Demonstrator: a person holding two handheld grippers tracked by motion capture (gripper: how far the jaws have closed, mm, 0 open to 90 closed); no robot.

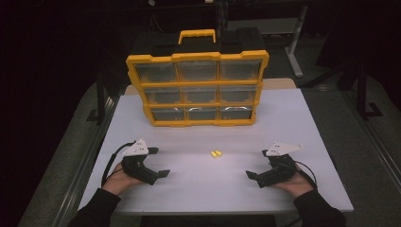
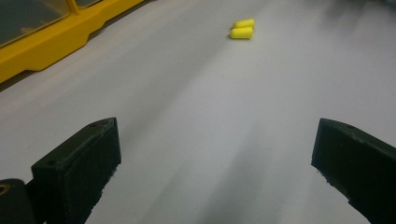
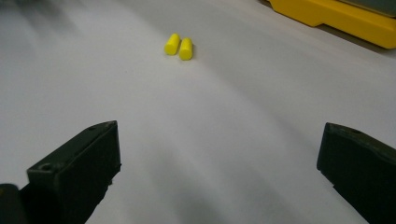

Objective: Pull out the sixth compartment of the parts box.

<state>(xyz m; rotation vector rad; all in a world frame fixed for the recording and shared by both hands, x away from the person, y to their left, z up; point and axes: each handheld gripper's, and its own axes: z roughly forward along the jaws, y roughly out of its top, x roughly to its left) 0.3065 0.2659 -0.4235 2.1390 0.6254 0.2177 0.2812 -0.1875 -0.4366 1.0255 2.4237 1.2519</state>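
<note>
Two small yellow earplugs (image 1: 216,154) lie side by side on the white table (image 1: 293,123), about midway between my hands. The left gripper view shows the earplugs (image 2: 242,29) far ahead, and the right gripper view has the earplugs (image 3: 179,46) ahead as well. My left gripper (image 1: 158,162) rests low near the table's front left, open, nothing between its jaws. My right gripper (image 1: 256,165) mirrors it at the front right, open and empty too. A yellow organiser (image 1: 196,90) with a grid of clear drawers stands upright at the back of the table.
The organiser's yellow base edge (image 2: 51,44) runs along the upper left of the left gripper view, and the organiser's edge (image 3: 345,18) crosses the upper right of the right gripper view. Dark floor and table legs surround the table.
</note>
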